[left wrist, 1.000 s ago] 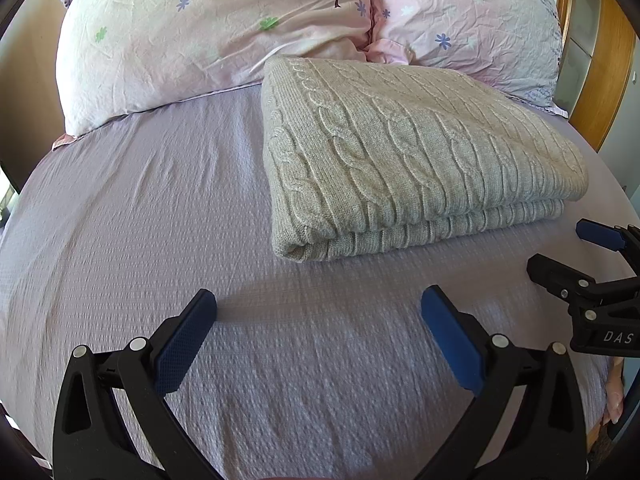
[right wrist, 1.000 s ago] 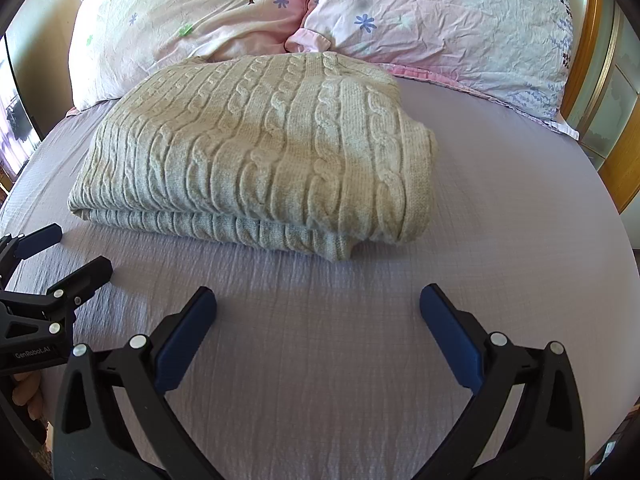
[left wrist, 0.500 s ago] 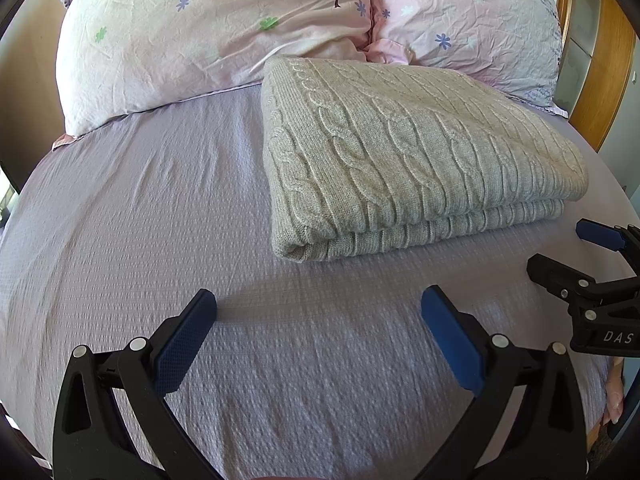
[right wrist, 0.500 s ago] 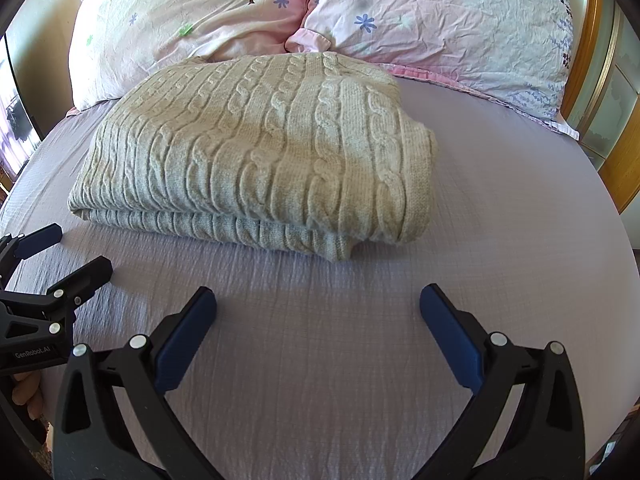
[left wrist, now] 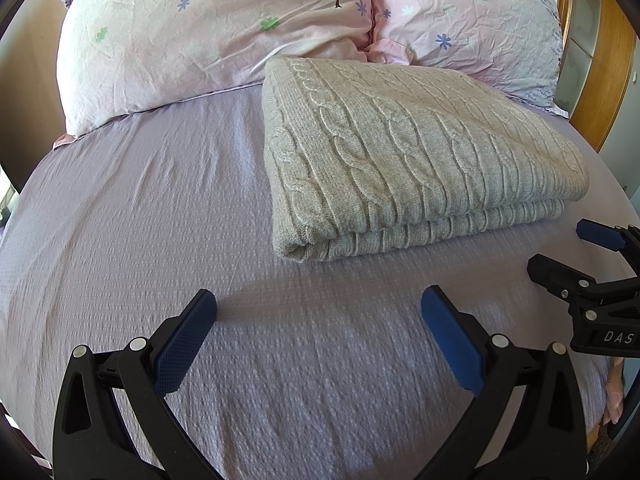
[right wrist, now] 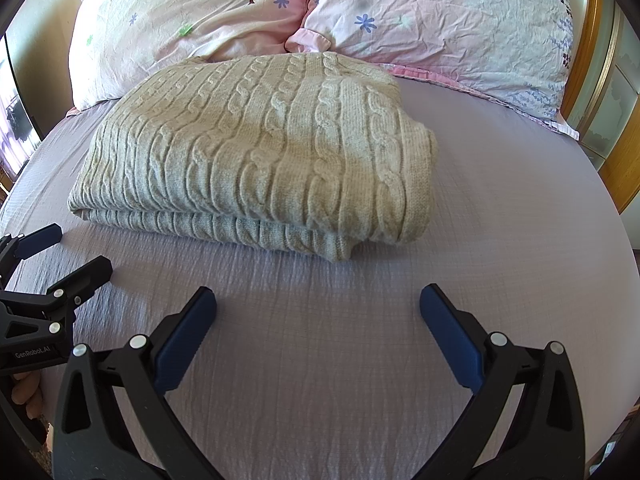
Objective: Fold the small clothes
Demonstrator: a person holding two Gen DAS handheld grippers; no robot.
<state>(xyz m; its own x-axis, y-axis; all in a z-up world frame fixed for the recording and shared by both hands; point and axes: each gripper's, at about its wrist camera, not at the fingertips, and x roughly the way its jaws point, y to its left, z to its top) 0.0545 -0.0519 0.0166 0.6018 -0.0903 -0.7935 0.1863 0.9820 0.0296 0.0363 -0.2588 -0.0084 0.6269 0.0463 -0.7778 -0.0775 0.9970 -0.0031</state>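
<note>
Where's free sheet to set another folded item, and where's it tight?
Free: sheet left of the sweater, below the pillows; sheet right of it; the strip between its near edge and the open left gripper and right gripper. Tight: the sweater's far edge meets the pillows.

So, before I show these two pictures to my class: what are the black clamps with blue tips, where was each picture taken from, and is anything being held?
They are hand-held grippers, one in each of a person's hands, each carrying a camera that looks along its fingers. One picture looks from the left gripper, the other from the right gripper. Both stand open and hold nothing. Ahead, a folded cable-knit sweater lies on the lilac bed sheet, in front of two floral pillows.
</note>
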